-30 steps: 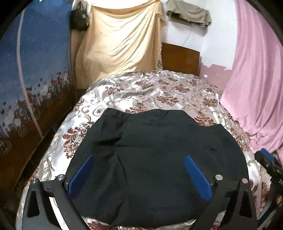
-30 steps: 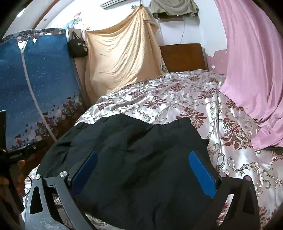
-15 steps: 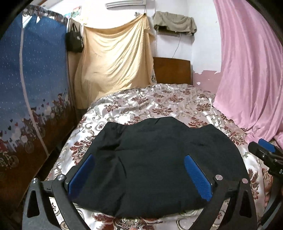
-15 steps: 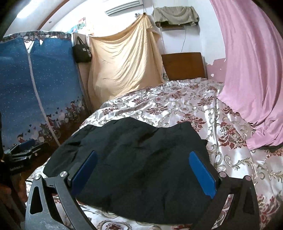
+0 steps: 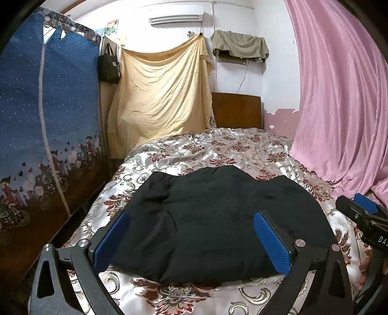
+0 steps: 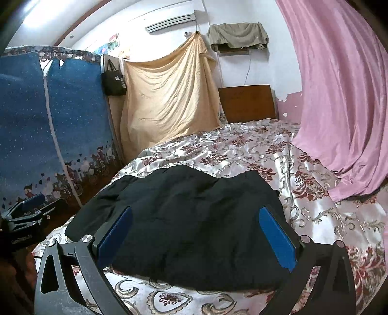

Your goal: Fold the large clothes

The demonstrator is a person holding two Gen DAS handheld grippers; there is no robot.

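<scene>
A black garment [image 5: 218, 218] lies folded into a broad, rounded bundle on the near half of a bed covered with a silver satin bedspread [image 5: 218, 150] patterned in dark red flowers. In the right wrist view the same garment [image 6: 194, 218] shows soft creases across its top, and its near edge sits just short of the foot of the bedspread [image 6: 242, 145].

The left gripper [image 5: 191, 240] hangs above the near edge of the garment with its jaws spread wide and nothing between the blue pads [image 5: 271, 244]; whether the fingertips touch the cloth cannot be told. The right gripper [image 6: 196, 237] is likewise spread wide and empty, poised over the near part of the garment. Each gripper also shows at the margin of the other's view: the right one at the right edge of the left wrist view, the left one at the left edge of the right wrist view.

Behind the bed stands a wooden headboard [image 5: 236, 110]. A beige sheet [image 5: 160, 97] hangs on the back wall, a pink curtain [image 5: 339, 97] drapes down on the right, and a blue fabric wardrobe [image 5: 48, 109] stands on the left with a black bag [image 5: 109, 65] hanging beside it. An air conditioner [image 5: 175, 18] is mounted high on the wall.
</scene>
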